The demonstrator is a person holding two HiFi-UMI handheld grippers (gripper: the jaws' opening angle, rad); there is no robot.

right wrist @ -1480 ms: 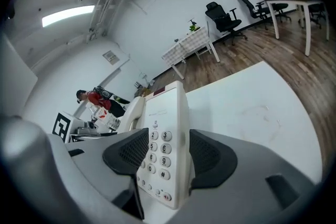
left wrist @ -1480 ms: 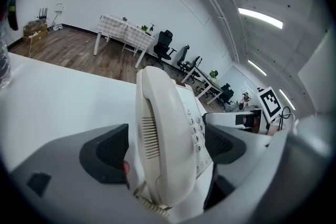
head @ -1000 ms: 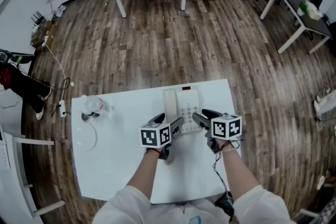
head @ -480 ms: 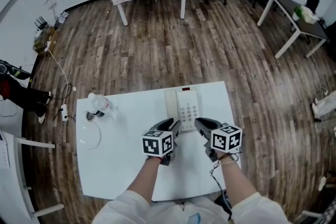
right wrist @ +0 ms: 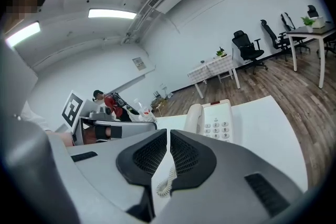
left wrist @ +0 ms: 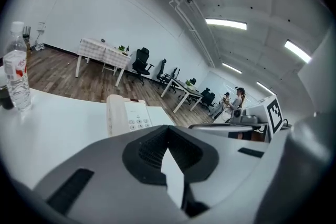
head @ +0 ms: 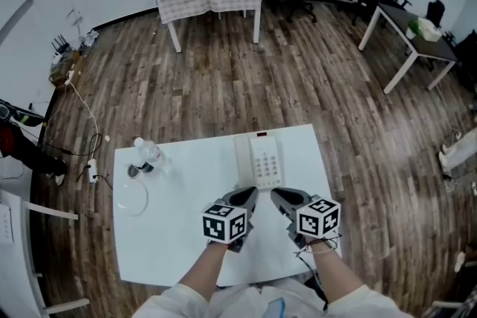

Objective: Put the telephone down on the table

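The telephone (head: 262, 160) lies flat on the white table (head: 186, 242), its far end at the table's far edge, a little right of that edge's middle. Its handset rests in the cradle along its left side, with the keypad to the right of it.

At the table's far left corner a clear water bottle (head: 149, 153) stands upright, with a small dark thing (head: 133, 171) just beside it on the near side. Nearer along the left edge a clear round piece (head: 129, 199) lies flat.

The left gripper (head: 247, 194) is held over the table's middle, just short of the telephone's near end and clear of it. Its jaws have just been closing and now meet, with nothing between them.

The right gripper (head: 278, 195) is just to the right, level with the left one and also clear of the telephone. Its jaws have just been closing too and stand all but together, only a thin slit between the pads and nothing gripped there. A coiled cord (right wrist: 166, 187) shows through the gap below the pads.
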